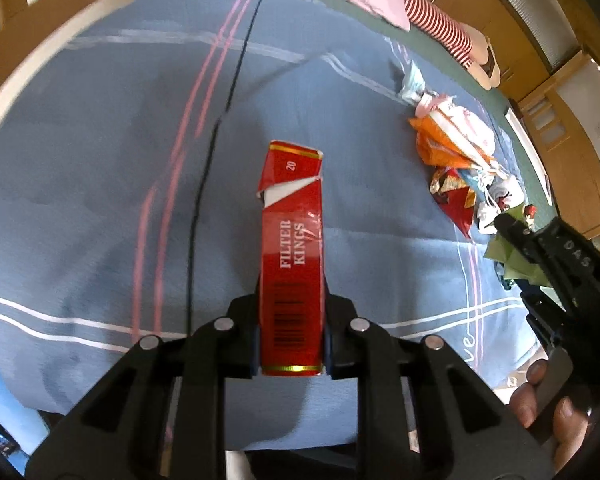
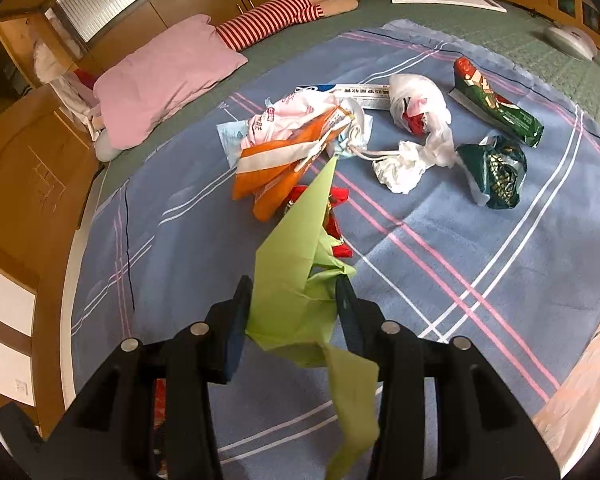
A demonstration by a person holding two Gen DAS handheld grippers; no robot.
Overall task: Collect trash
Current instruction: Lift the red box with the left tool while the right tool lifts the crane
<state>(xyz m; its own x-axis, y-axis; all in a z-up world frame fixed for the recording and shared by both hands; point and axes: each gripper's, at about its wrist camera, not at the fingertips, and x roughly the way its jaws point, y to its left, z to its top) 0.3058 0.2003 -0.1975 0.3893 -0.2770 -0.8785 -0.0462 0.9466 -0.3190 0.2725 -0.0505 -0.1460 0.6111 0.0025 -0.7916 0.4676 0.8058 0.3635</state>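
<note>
My left gripper (image 1: 291, 304) is shut on a red cigarette pack (image 1: 292, 240) marked FILTER KINGS, held above the blue plaid blanket (image 1: 100, 200). My right gripper (image 2: 296, 300) is shut on a folded green paper (image 2: 296, 276) that hangs down between the fingers; it also shows at the right of the left wrist view (image 1: 512, 260). Ahead of it lies a pile of trash: an orange and pink wrapper (image 2: 284, 152), a white plastic bag (image 2: 420, 108), crumpled white tissue (image 2: 400, 168), a dark green foil bag (image 2: 496, 172) and a green and red packet (image 2: 496, 100).
A pink pillow (image 2: 164, 80) and a red-striped doll (image 2: 276, 20) lie at the far edge of the green mattress (image 2: 520, 40). Wooden cabinets (image 2: 28, 152) run along the left. A white board (image 2: 448, 0) lies far right.
</note>
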